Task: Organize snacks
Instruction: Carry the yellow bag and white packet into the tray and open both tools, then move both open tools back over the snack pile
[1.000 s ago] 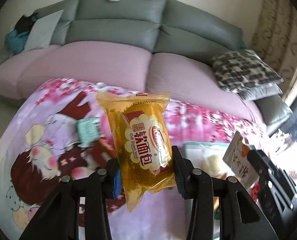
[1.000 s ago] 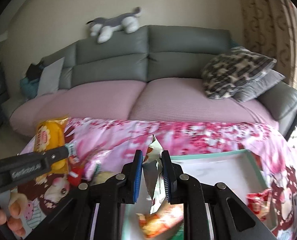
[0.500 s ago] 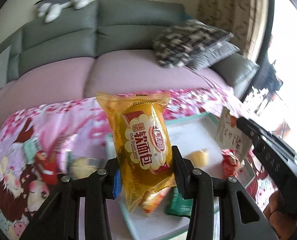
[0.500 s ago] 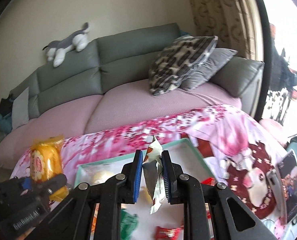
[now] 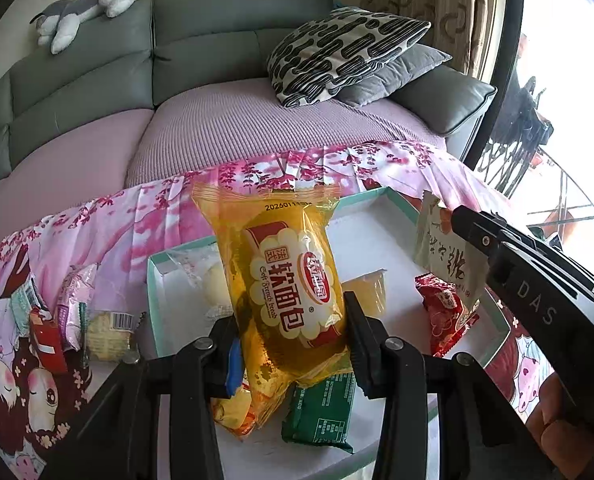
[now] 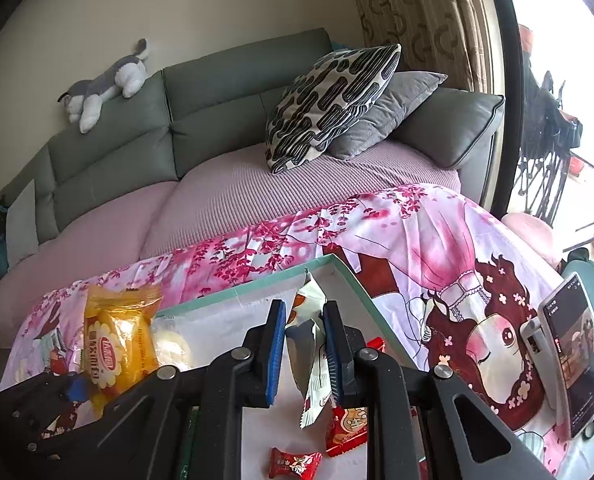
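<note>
Bread packet (image 5: pixel 293 292) in left tongs (image 5: pixel 293 344) hides tray (image 5: pixel 401 204) snacks.

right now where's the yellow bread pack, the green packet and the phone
yellow bread pack (image 5: pixel 293 292), left wrist view, on its printed label
green packet (image 5: pixel 321 412), left wrist view, on its face, lying in the tray
phone (image 6: pixel 573 344), right wrist view, on its screen

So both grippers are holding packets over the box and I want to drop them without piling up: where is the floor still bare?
The far half of the white box is bare, between the teal back rim and the red packet. The near end is crowded: the green packet, an orange one, the yellow bread packet overhead.
</note>
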The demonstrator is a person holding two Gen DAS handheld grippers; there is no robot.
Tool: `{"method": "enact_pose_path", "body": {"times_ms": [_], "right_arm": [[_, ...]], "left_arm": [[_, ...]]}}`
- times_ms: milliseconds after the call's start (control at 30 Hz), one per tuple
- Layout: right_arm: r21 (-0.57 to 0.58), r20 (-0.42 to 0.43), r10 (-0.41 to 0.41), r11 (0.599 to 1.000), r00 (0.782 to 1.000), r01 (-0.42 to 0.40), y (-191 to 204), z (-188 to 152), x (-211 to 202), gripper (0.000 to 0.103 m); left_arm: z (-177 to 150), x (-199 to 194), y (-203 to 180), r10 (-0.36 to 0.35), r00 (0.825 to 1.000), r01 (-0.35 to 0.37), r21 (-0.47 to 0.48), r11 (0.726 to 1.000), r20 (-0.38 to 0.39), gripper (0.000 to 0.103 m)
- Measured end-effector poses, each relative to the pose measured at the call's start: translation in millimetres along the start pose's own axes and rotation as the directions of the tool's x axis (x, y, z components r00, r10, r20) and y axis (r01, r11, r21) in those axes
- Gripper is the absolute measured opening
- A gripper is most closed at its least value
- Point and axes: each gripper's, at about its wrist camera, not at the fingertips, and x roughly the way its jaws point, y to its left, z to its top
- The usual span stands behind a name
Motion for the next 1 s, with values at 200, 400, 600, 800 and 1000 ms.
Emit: {"method": "enact_pose_path", "body": {"times_ms": [200, 400, 600, 800, 1000], "right_arm": [[-0.009, -0.013, -0.010, 1.000, 1.000, 0.010, 1, -1, 5, 0.021], [0.001, -0.038, -0.023, 1.000, 0.999, 0.023, -1, -3, 10, 0.022], [0.013, -0.049, -0.027, 1.000, 0.998, 0.028, -4, -4, 12, 0.026], [0.024, -0.087, -0.026, 0.999, 0.996, 0.029, -5, -8, 19, 0.067], [0.004, -0.133, -0.033, 0.999, 0.991, 0.034, 0, -13, 29, 0.087]], "left_arm": [[0, 1, 3, 0.022, 1.000, -0.022, -0.011, 1.000, 0.002, 0.050], [0, -4, 11, 0.033, 0.999, -0.032, -0.034, 0.999, 0.005, 0.066], [1, -8, 22, 0.073, 0.997, -0.073, -0.062, 0.995, 0.002, 0.078], [0, -12, 53, 0.170, 0.985, -0.168, -0.181, 0.969, -0.006, 0.087], [-9, -8, 89, 0.265, 0.962, -0.273, -0.301, 0.914, -0.068, 0.094]]}}
